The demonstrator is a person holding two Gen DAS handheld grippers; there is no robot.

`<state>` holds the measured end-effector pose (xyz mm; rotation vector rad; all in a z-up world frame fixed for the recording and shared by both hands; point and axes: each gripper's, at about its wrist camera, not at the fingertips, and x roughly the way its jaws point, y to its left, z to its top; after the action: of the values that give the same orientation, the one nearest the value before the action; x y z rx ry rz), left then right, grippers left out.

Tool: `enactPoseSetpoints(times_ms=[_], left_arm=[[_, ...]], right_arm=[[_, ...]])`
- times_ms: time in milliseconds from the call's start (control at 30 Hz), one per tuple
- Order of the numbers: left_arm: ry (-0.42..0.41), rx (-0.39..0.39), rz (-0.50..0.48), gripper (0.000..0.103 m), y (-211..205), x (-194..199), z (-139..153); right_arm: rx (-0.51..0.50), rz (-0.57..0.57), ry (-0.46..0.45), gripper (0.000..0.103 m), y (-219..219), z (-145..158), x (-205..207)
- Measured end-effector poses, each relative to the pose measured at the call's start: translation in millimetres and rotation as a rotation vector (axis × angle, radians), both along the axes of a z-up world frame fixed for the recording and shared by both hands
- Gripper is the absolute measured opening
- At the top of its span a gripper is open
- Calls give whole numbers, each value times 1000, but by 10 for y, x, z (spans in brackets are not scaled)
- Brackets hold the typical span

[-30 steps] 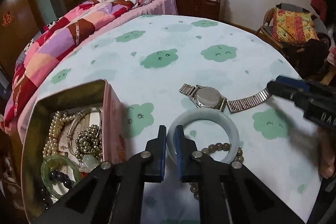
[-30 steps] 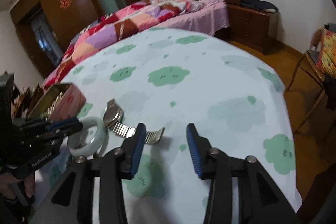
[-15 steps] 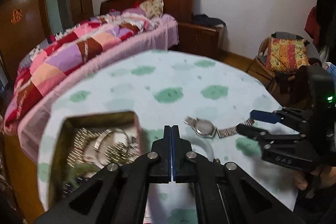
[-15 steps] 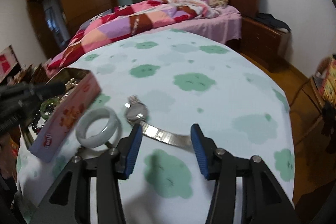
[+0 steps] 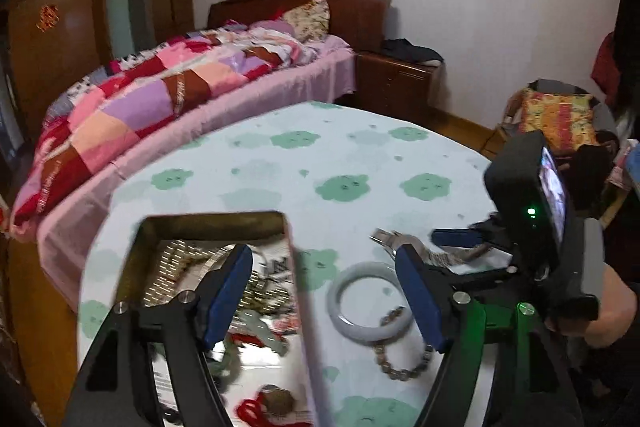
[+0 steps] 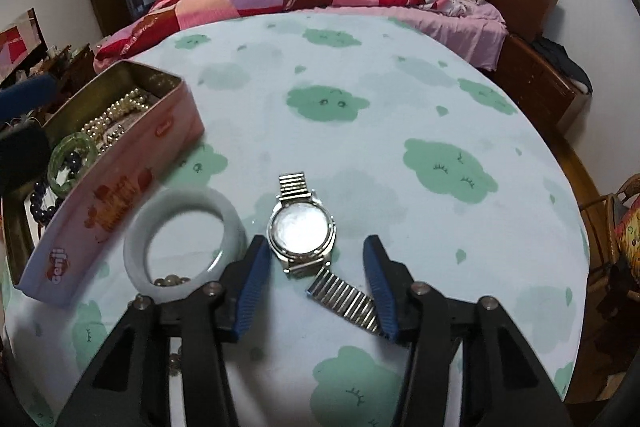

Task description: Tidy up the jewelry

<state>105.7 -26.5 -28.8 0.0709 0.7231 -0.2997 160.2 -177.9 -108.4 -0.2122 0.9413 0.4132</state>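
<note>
Steel watch (image 6: pixel 301 235) lies low in the middle of my right wrist view, on the desk (image 6: pixel 400 99), its band running down between the jaws of my right gripper (image 6: pixel 316 279). Those jaws have just been closing and stand apart, one blue pad close beside the case, nothing clamped. A pale bangle (image 6: pixel 185 239) lies left of it, beside the pink tin (image 6: pixel 120 183). My left gripper (image 5: pixel 324 297) has just opened wide, empty, above the tin's edge and bangle.
</note>
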Motion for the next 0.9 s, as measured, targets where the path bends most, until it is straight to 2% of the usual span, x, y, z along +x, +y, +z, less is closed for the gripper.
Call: enactPoseSetpoints(times_ms=[33,133,267,367,533,567,600,633,700,800,900], left_arm=[[8,3,-13,74,-30,-6,-22],[18,41,-51,74,-175,-49,-119],[41,72,-94,72,-344,-74,-238],[69,107,-134,58,-500,-15,-349],[170,135,-157,40,-697,176,-636],[191,141,-157,28,-722,209,-702],[189,132,-159,22,-734,222,-723],[193,138,-162,17,-751,226,-725],[184,150,-162,13,-766,206,-681],[154,137,-165,12,-738,153,-571],[107,92,-149,13,-629,90,-371]], right_arm=[[-3,9,-3,27,-10,16,-25],[-16,3,-12,26,-94,33,-100],[25,-66,-30,25,-354,67,-176],[54,-106,-38,25,-510,94,-225],[75,-117,-47,25,-549,106,-285],[79,-116,-49,25,-549,108,-295],[83,-114,-51,25,-540,115,-299],[86,-112,-55,25,-538,125,-296],[92,-109,-68,25,-526,155,-305],[101,-103,-88,25,-515,218,-319],[110,-102,-113,24,-496,307,-337]])
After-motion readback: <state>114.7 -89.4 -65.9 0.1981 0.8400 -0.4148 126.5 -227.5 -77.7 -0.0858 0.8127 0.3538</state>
